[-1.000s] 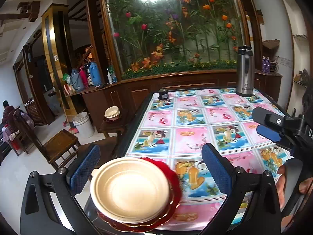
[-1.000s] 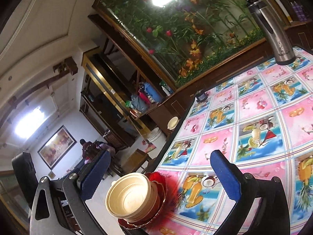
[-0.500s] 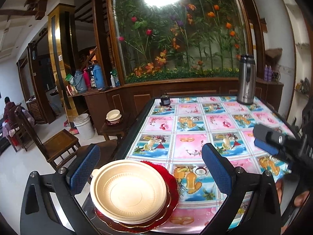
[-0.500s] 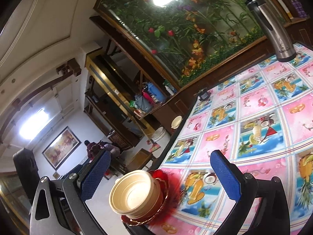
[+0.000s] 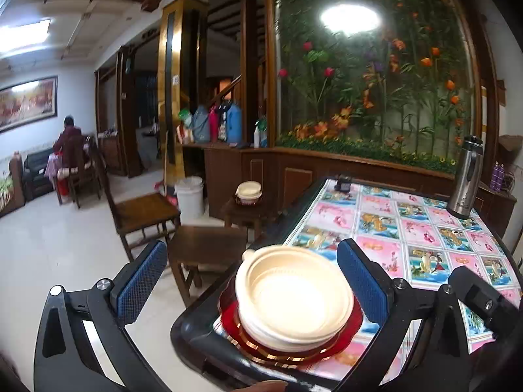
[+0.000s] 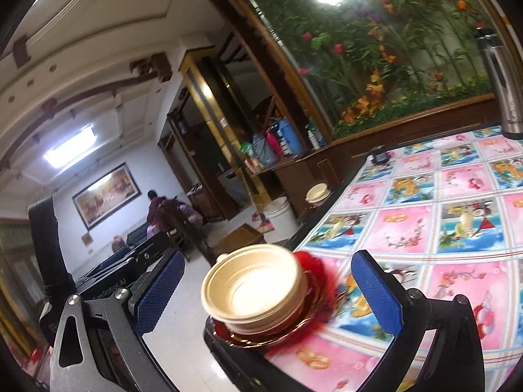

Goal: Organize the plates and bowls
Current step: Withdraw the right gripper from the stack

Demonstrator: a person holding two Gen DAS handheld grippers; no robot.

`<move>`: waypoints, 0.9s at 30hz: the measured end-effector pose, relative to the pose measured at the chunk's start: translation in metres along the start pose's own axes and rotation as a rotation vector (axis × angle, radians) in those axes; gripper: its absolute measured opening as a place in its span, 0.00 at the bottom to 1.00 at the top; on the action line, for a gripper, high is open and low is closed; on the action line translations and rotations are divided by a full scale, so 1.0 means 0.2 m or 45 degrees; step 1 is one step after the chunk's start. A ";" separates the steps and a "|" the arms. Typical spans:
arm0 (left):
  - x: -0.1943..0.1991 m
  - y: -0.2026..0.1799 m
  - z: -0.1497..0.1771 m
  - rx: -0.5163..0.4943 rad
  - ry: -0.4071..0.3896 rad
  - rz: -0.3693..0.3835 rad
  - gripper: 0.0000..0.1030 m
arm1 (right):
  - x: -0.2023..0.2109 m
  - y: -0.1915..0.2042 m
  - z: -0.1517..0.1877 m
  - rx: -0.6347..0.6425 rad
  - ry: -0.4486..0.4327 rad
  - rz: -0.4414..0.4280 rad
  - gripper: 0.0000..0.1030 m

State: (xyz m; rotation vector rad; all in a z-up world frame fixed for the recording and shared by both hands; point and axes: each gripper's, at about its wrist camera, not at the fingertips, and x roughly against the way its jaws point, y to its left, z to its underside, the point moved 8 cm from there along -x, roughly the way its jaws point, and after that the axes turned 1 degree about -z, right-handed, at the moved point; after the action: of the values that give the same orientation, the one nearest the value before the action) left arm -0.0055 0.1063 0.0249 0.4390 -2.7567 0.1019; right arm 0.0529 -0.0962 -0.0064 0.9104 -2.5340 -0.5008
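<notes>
Cream-coloured bowls [image 5: 294, 297], nested in a stack, sit on red gold-rimmed plates [image 5: 351, 323] at the near left corner of the table [image 5: 421, 228], whose cloth shows pink and blue picture squares. Against the frame from 0.5 s ago, the left wrist view has swung left: the stack now lies right of centre, close to the right-hand finger pad, and more of the tiled floor, a wooden chair [image 5: 140, 209] and a seated person [image 5: 70, 150] (far across the room) have come into sight. The left gripper [image 5: 251, 277] is released, its 2 blue pads spread wide and holding nothing. The right gripper [image 6: 266, 290] is likewise released, pads apart on either side of the stack without touching it, and the stack looks larger and more central there than before. A steel flask [image 5: 465, 176] stands at the table's far right.
</notes>
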 end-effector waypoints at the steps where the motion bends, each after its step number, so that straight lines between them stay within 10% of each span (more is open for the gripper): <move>1: 0.00 0.01 0.01 0.000 0.010 -0.004 1.00 | -0.01 0.02 0.02 0.007 0.010 -0.008 1.00; 27: -0.04 0.09 0.20 -0.031 0.256 -0.073 1.00 | -0.10 0.16 0.12 0.097 0.083 0.003 1.00</move>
State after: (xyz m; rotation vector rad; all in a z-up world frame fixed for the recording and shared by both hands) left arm -0.0171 0.1198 -0.0159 0.4741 -2.5440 0.0923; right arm 0.0398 -0.0550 -0.0167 0.9354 -2.5095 -0.3698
